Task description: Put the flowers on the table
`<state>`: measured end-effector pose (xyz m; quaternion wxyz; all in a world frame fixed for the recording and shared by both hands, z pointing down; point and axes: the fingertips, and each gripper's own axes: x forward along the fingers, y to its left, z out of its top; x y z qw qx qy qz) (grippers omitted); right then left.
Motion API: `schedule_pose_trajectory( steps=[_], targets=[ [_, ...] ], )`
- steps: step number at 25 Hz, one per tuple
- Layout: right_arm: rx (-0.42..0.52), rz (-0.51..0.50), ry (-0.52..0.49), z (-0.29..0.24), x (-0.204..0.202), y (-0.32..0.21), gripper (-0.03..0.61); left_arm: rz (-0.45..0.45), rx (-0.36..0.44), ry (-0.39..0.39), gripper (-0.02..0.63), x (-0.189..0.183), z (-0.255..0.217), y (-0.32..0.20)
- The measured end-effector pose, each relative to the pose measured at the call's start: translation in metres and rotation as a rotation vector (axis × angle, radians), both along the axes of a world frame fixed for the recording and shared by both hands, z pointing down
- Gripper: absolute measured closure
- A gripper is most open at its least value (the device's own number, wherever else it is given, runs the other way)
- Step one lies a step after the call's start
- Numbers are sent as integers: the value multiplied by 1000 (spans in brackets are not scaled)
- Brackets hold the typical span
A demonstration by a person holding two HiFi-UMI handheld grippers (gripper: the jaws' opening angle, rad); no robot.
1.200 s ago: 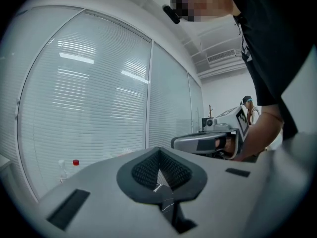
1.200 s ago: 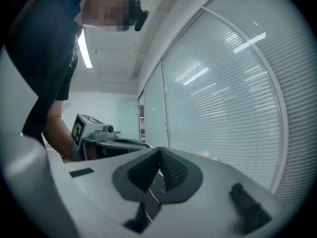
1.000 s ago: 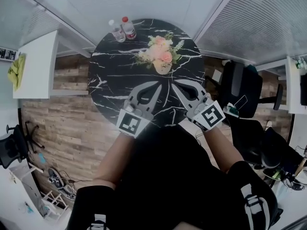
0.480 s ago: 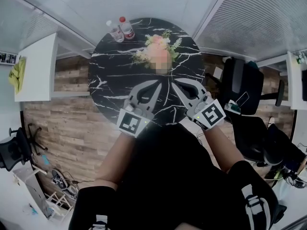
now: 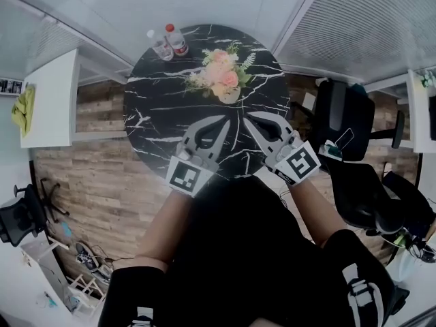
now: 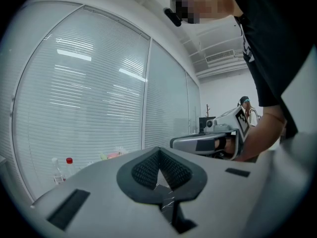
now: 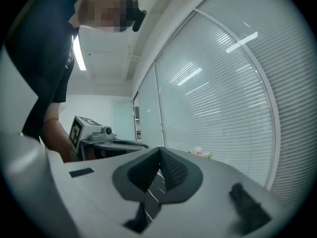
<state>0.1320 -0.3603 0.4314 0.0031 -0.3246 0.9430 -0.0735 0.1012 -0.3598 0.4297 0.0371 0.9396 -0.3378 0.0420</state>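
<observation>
1. Lying on the tabletop [image 5: 157,114] straight ahead of both tongs, well clear of the tips: flowers [image 5: 221,80], pale base end turned toward them.
2. Shut and empty, side by side: left tongs [image 5: 227,119], right tongs [image 5: 245,115], seemingly about equally near.

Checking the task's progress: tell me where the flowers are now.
In the head view the flowers lie on the round black marble table, on its far side, just right of the two bottles.
</observation>
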Motion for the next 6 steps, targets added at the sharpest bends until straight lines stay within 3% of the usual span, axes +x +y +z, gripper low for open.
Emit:
schedule_pose_trajectory(
  steps=[6],
  targets=[
    [6,-2,28,5,4,-1,558,4,5,-6,604,4,1,-2]
  ],
)
